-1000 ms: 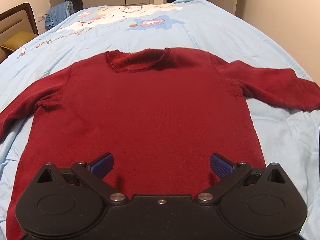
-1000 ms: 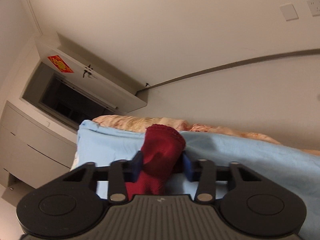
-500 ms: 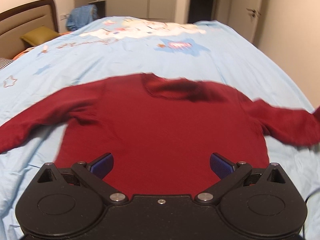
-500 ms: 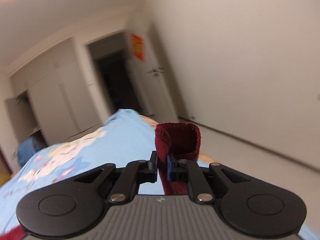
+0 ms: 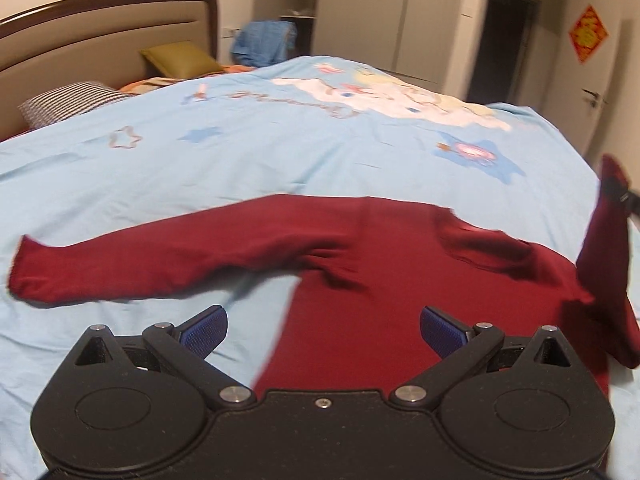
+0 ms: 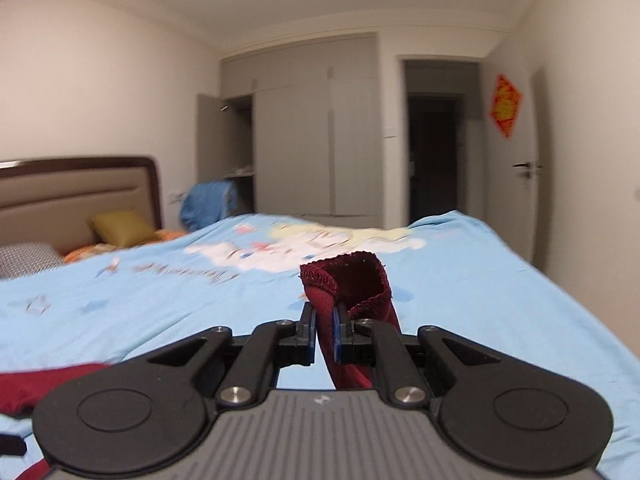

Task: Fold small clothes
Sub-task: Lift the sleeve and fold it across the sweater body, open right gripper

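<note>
A dark red sweater lies spread on the light blue bed cover. Its left sleeve stretches flat toward the left. My left gripper hovers open above the sweater's body, nothing between its blue pads. The right sleeve is lifted off the bed at the right edge of the left wrist view. My right gripper is shut on that sleeve just below the cuff, which stands up above the pads in the right wrist view. A part of the sweater shows at lower left.
A brown headboard with an olive pillow and a striped pillow lies at the back left. Blue cloth is piled by the grey wardrobe. A door with a red ornament is at the right.
My right gripper closed on the sleeve cuff, rolled upright and lifted the sleeve off the bed. My left gripper swung leftward, staying open; the sweater now appears skewed to the right.
</note>
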A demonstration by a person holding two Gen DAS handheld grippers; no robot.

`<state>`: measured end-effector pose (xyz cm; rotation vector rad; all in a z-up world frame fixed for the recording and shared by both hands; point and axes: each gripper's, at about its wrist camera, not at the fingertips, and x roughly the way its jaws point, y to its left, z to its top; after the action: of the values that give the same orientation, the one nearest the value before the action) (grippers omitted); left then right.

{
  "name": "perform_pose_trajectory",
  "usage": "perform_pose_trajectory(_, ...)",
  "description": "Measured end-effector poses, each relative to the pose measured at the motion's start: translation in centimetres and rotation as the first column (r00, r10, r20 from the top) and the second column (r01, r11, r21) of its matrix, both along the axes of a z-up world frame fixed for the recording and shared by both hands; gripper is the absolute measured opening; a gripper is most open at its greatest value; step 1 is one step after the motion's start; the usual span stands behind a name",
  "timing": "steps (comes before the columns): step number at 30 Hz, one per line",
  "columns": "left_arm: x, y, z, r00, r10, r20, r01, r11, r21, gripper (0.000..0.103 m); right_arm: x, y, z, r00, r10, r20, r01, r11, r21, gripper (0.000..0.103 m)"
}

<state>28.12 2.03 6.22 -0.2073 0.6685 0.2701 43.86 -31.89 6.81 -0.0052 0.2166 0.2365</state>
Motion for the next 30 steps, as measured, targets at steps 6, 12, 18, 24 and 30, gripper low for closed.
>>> perform_pose_trajectory(6, -1.1, 3.3, 0.0, 0.997, 0.071, 0.004, -0.071, 0.997, 0.0, 0.102, -1.3, 8.3, -2.9, 0.99, 0.119, -0.068, -0.126, 0.986, -0.106, 0.009)
perform_pose_trajectory(12, -1.8, 5.4, -0.4, 0.992, 0.123, 0.001, -0.123, 0.992, -0.008, 0.102, -4.5, 13.8, -4.8, 0.973, 0.196, -0.12, -0.214, 0.963, -0.165, 0.009)
perform_pose_trajectory(18, -2.1, 6.3, -1.0, 0.987, 0.158, -0.012, -0.158, 0.987, -0.015, 0.102, -5.1, 18.0, -7.6, 0.954, 0.238, -0.182, -0.277, 0.933, -0.23, 0.009)
perform_pose_trajectory(24, -1.9, 6.1, -1.3, 0.988, 0.155, -0.018, -0.155, 0.988, -0.013, 0.102, -4.5, 19.7, -10.4, 0.927, 0.264, -0.266, -0.336, 0.901, -0.274, 0.01)
perform_pose_trajectory(30, -1.4, 5.7, -1.7, 0.989, 0.144, -0.016, -0.145, 0.989, -0.023, 0.102, -5.6, 19.4, -11.3, 0.891, 0.327, -0.315, -0.41, 0.877, -0.249, 0.039)
